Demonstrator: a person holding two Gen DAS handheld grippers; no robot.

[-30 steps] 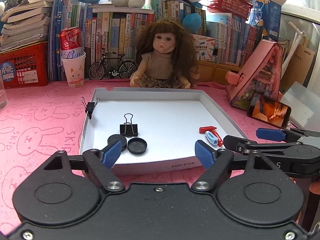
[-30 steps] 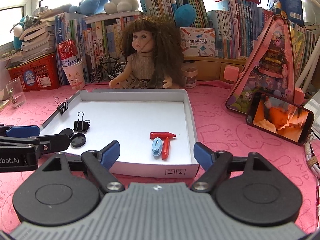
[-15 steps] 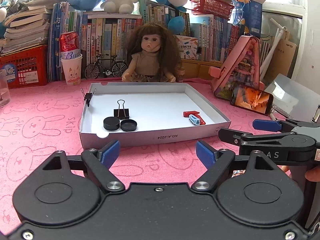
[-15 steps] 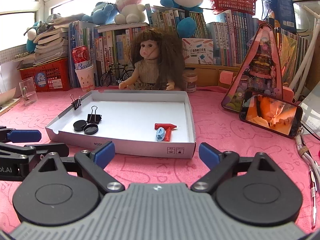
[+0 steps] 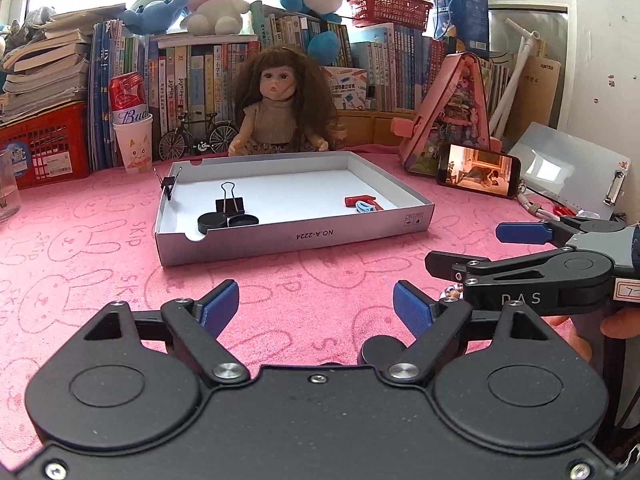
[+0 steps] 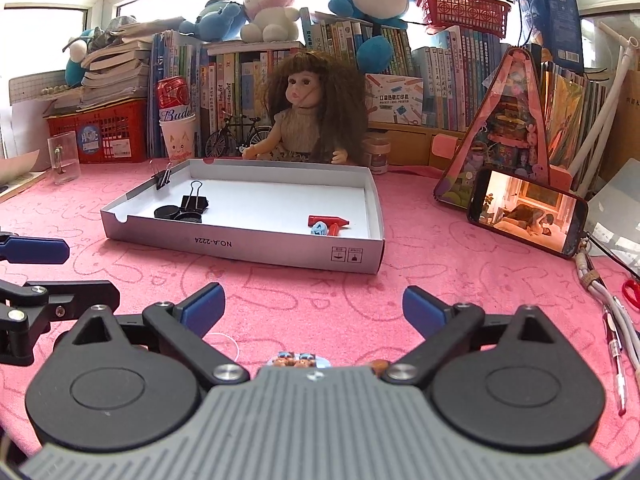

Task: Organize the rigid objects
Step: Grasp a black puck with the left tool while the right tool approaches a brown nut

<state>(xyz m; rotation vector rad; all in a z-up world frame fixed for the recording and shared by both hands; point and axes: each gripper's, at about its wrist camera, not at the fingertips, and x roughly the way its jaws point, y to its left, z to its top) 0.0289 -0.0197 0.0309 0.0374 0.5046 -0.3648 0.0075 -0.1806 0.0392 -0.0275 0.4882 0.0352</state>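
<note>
1. Binder clip (image 5: 229, 205) sits upright inside the white tray (image 5: 296, 236), touching two black caps (image 5: 228, 222); a red and blue piece (image 5: 363, 204) lies near the right wall.
2. A smaller clip (image 5: 169, 184) grips the tray's left rim.
3. A doll (image 5: 276, 108), cup (image 5: 134, 142) and phone (image 5: 478, 176) ring the tray.
4. Bare pink cloth (image 5: 312, 280) lies between the tray's near wall and both claws.
5. The left gripper (image 5: 316, 306) is spread wide, holding nothing; the right gripper (image 6: 314, 310) is opening, nothing between its jaws.
</note>
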